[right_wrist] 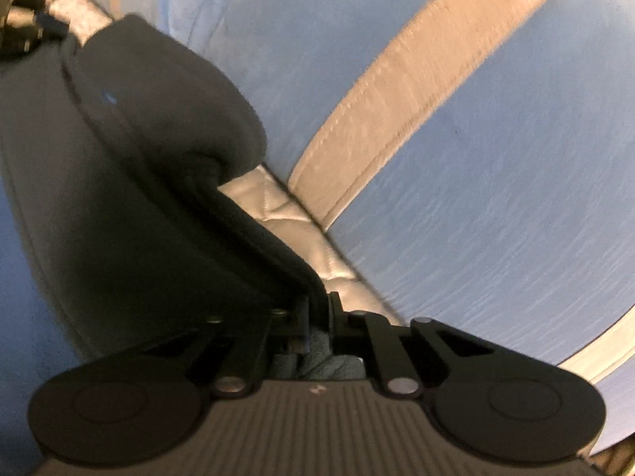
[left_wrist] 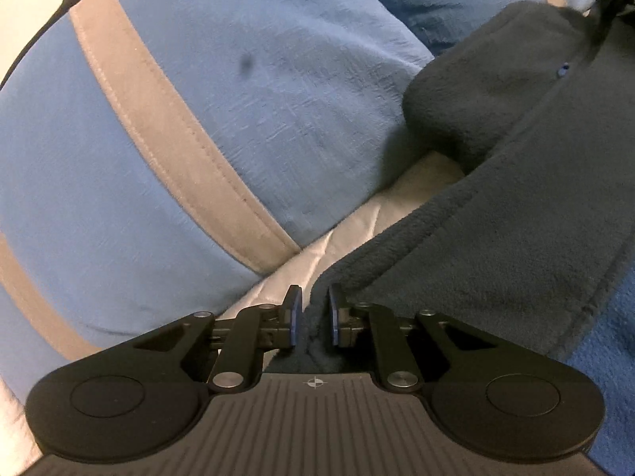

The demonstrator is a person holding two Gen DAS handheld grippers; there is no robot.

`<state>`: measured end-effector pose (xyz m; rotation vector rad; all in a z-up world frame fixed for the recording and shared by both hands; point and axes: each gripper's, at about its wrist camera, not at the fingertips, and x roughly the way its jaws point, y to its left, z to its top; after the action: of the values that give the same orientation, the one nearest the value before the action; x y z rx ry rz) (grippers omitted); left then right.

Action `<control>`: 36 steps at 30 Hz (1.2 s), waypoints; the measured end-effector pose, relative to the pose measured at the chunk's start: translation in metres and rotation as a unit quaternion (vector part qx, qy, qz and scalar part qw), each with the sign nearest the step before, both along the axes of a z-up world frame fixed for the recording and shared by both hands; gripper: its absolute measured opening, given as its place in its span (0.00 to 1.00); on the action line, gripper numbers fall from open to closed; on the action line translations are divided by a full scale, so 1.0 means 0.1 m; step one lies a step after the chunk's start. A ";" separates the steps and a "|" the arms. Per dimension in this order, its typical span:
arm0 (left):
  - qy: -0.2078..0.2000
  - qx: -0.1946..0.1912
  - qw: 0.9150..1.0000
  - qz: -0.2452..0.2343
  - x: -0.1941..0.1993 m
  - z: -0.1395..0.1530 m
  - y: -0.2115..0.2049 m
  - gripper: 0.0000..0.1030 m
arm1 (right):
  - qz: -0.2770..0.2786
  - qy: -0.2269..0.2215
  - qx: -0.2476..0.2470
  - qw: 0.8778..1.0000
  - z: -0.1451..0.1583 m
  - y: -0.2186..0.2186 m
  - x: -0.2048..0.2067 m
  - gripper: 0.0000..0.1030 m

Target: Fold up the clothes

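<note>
Dark grey fleece garment (left_wrist: 496, 206) is pinched by both left tongs (left_wrist: 314, 313) and right tongs (right_wrist: 317, 317) — thin hem bites, easily slipped once it's lifted.

A: The left wrist view is fairly sharp; the weave of the blue cover (left_wrist: 278, 91) shows, and a small dark smudge sits on it, speck on the lens or mark on the cloth, I cannot tell.

B: The right wrist view is softer. The beige stripe (right_wrist: 401, 119) smears with motion blur, and the light there looks warmer.

A: Both bend strongly at the edges, with black corners from the fisheye.

B: Lighting is dim and even. The dark fleece garment (left_wrist: 516, 182) swallows detail and casts a soft shadow beneath its fold.
</note>
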<state>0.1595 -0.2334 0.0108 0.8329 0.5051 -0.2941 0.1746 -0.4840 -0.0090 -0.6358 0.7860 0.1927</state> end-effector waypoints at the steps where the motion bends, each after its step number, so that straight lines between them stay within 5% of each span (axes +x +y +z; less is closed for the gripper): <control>1: -0.003 0.004 1.000 -0.001 0.03 -0.01 -0.02 0.15 | -0.003 -0.008 -0.012 1.000 -0.01 0.02 0.00 0.07; 7: 0.010 -0.007 1.000 0.008 0.27 -0.05 -0.09 0.15 | -0.034 -0.043 -0.050 0.997 -0.09 0.08 0.08 0.07; 9: 0.019 -0.019 1.000 0.012 0.30 -0.06 -0.09 0.22 | -0.038 -0.048 -0.053 0.997 -0.11 0.10 0.09 0.09; 13: 0.000 -0.022 0.999 0.041 0.20 0.03 -0.05 0.56 | -0.035 -0.050 -0.072 0.996 -0.12 0.16 0.03 0.55; 15: -0.002 -0.051 0.997 0.052 0.09 0.16 0.02 0.66 | -0.038 -0.062 -0.053 0.996 0.01 0.14 -0.07 0.92; 27: -0.008 -0.219 0.975 0.020 -1.07 1.21 0.17 0.69 | -0.019 -0.135 0.125 0.983 1.29 0.16 -1.10 1.00; 36: -0.027 -0.285 0.958 0.006 -1.59 1.97 0.28 0.73 | -0.047 -0.199 0.156 0.966 2.11 0.15 -1.78 1.00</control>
<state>0.0004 -0.2049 0.2073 0.2747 0.3456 -0.3809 -0.0035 -0.4694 0.2024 -0.3203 0.3835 0.0927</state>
